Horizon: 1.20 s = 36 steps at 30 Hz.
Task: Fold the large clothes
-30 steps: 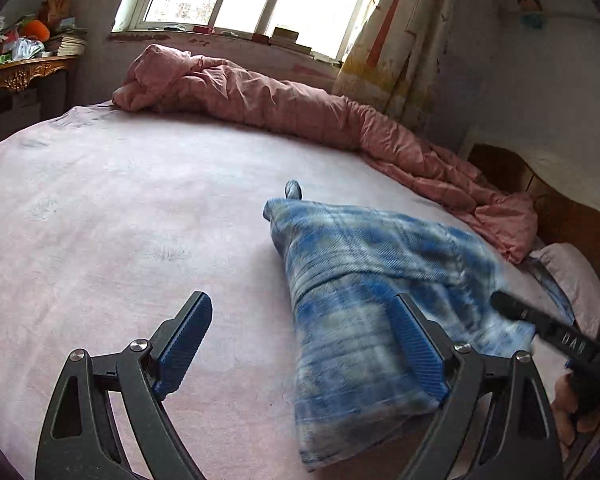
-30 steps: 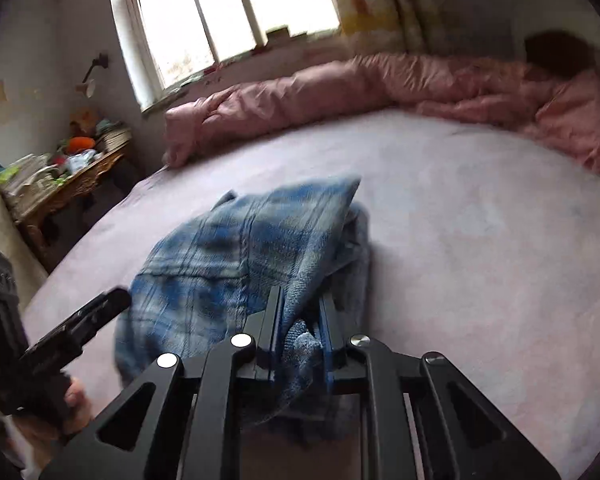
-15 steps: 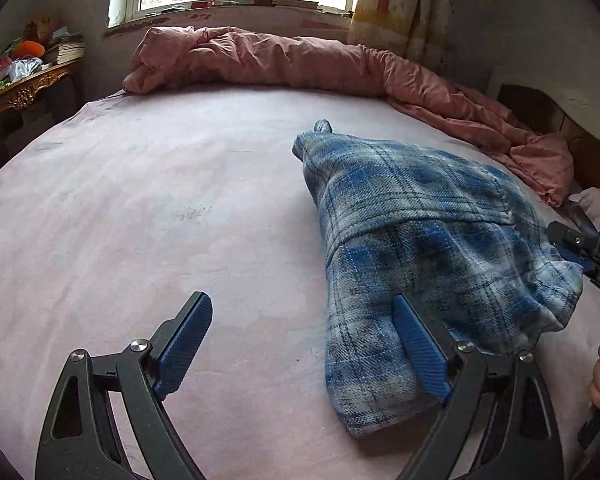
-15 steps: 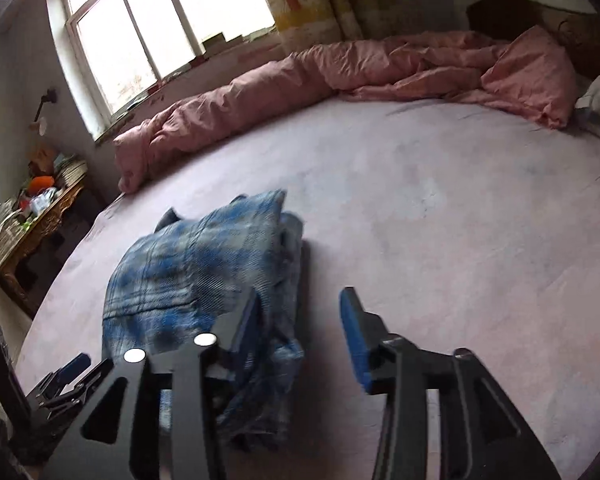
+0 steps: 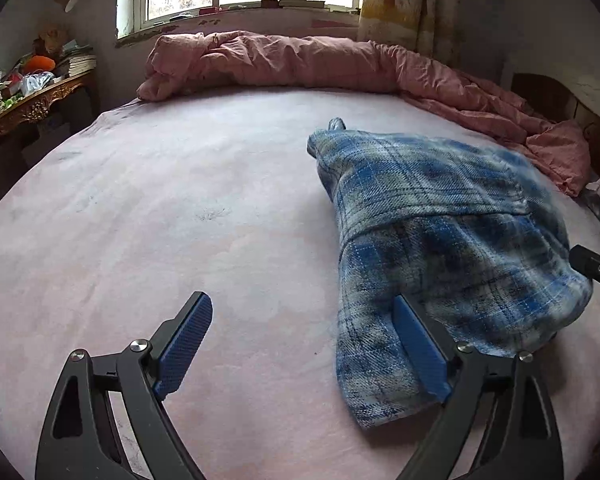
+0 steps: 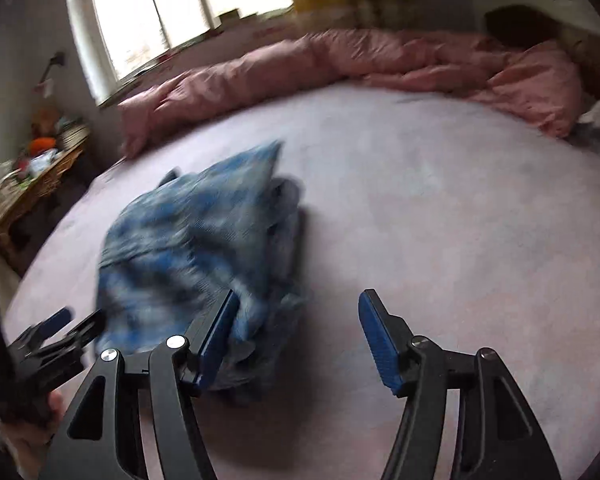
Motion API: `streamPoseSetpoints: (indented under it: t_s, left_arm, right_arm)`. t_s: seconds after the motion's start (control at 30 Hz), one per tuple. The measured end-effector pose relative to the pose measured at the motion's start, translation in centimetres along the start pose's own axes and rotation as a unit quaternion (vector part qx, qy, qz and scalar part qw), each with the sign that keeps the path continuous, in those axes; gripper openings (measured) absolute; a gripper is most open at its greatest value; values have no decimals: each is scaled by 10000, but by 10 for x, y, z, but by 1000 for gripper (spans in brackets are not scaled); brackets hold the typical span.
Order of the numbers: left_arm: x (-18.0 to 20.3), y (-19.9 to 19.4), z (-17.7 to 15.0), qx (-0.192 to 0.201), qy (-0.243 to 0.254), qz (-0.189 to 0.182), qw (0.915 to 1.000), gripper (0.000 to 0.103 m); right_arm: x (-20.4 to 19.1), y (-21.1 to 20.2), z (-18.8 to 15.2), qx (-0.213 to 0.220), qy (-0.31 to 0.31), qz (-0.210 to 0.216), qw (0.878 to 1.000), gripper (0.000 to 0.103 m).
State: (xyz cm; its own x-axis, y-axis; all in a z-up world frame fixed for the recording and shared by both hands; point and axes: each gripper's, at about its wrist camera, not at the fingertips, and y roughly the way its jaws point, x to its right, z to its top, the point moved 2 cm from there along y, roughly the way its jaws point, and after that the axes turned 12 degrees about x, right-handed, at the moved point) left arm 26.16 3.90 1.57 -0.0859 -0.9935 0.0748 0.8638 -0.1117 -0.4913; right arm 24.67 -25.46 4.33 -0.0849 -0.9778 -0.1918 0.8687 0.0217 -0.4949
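A folded blue plaid shirt (image 5: 440, 240) lies on the pink bed (image 5: 160, 220), near its near edge. The left gripper (image 5: 304, 344) hangs wide and empty just left of it. The right gripper (image 6: 300, 336) is spreading apart, gripping nothing, its left pad beside the cloth.

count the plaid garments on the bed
1: a blue plaid shirt, folded in a bundle on the pink bed sheet, right of the left tongs' view. More clothes may be hidden off frame.

One plaid garment (image 5: 440, 232); one quilt (image 5: 300, 62); two grippers (image 5: 300, 344)
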Motion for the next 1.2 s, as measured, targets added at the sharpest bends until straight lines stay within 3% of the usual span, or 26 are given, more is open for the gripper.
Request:
streamPoseSetpoints:
  t_s: [0.07,0.1,0.2,0.23,0.27,0.3,0.4,0.53,0.57,0.6,0.63,0.67,0.8,0.9,1.07,1.2]
  left_arm:
    - [-4,-9,6,281,-311,-495,9979,86]
    - [-9,-14,10,440,-615,-881,9932,87]
    - [-20,-20,18,644,-1276,-1537,9777,93]
    - [-22,-16,19,586,-1380,-1673,9745,93]
    - [-23,-11,19,471,-1488,-1746,9722,94]
    - [-23,-4,17,281,-1617,-1783,9702,94]
    - [-23,14,8,-211,-1972,-2044,9586,94]
    - [-12,32,-2,-622,-1983,-2241,9521,95]
    - [-7,37,-6,-754,-1933,-2307,9506,95]
    - [-2,39,-9,-836,-1855,-2329,9510,93]
    - [2,38,-10,-815,-1731,-2252,9554,88]
    - [5,36,-9,-765,-1608,-2202,9591,71]
    - [14,16,-5,-302,-1225,-2026,9711,31]
    - [17,7,-1,-51,-1087,-1983,9741,23]
    - [33,-24,13,472,-543,-2090,9753,19]
    - [69,-59,33,905,-131,-2429,9657,19]
  right_arm:
    - [11,-5,7,269,67,-469,9985,64]
    - [17,-8,10,363,269,-335,9984,64]
    - [25,-2,13,380,1163,818,9891,67]
    - [25,3,11,352,1426,1101,9830,71]
    - [25,10,8,301,1649,1325,9769,84]
    - [22,20,3,155,1792,1520,9719,89]
    - [10,49,-12,-426,1679,1523,9730,89]
    - [3,70,-22,-699,1527,1255,9778,89]
    - [3,68,-25,-696,1504,1276,9779,84]
    - [0,68,-25,-743,1449,1405,9766,60]
    - [-3,68,-26,-802,1419,1600,9736,47]
    - [-5,65,-26,-727,1298,1516,9772,44]
    - [-36,49,-25,-304,301,1042,9936,34]
    - [-52,31,-22,-36,-60,926,9957,31]
    - [-59,0,-15,208,-549,723,9957,28]
    - [-42,-61,10,739,-702,514,9935,28]
